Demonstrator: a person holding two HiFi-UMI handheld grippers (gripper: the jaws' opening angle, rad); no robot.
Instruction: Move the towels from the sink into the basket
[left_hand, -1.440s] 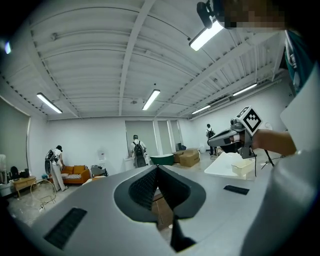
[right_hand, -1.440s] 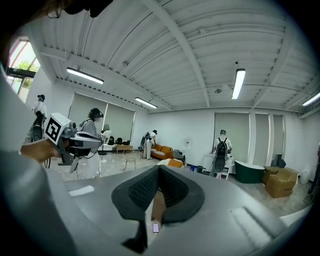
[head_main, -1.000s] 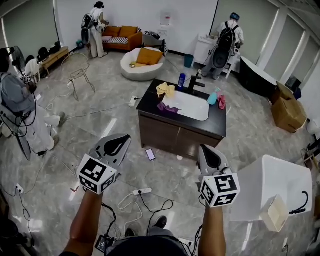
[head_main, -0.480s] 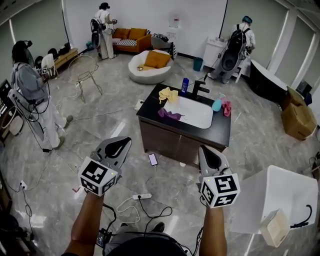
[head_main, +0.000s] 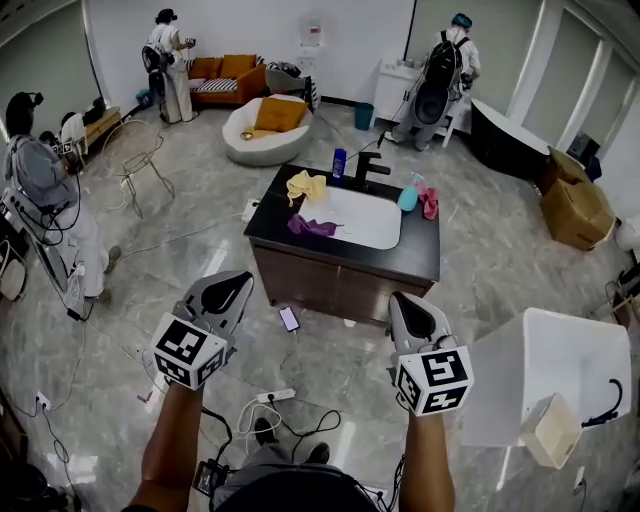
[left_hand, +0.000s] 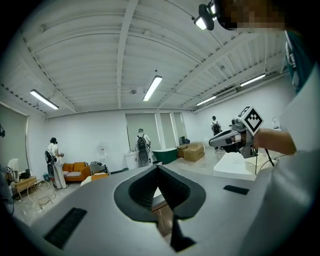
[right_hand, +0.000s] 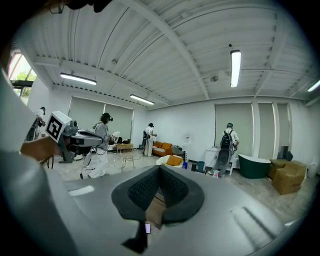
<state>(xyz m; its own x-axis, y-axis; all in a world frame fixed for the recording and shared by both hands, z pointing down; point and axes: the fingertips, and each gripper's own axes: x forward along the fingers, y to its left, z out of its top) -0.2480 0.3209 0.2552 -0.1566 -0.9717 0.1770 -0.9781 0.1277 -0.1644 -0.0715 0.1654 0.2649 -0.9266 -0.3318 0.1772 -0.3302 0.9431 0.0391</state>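
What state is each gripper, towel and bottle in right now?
left gripper: shut, empty, in the air
right gripper: shut, empty, in the air
yellow towel: crumpled on the counter at the sink's back left corner
purple towel: draped over the sink's front left rim
pink towel: bunched on the counter, right of the sink
blue bottle: upright

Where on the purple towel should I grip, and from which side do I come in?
Probably its bunched middle, from above, approaching on the near-left side of the vanity. The purple towel lies crumpled at the left rim of the white basin, so a raised fold offers a pinch where flat edges wouldn't. The left gripper and right gripper are both shut: open one first.
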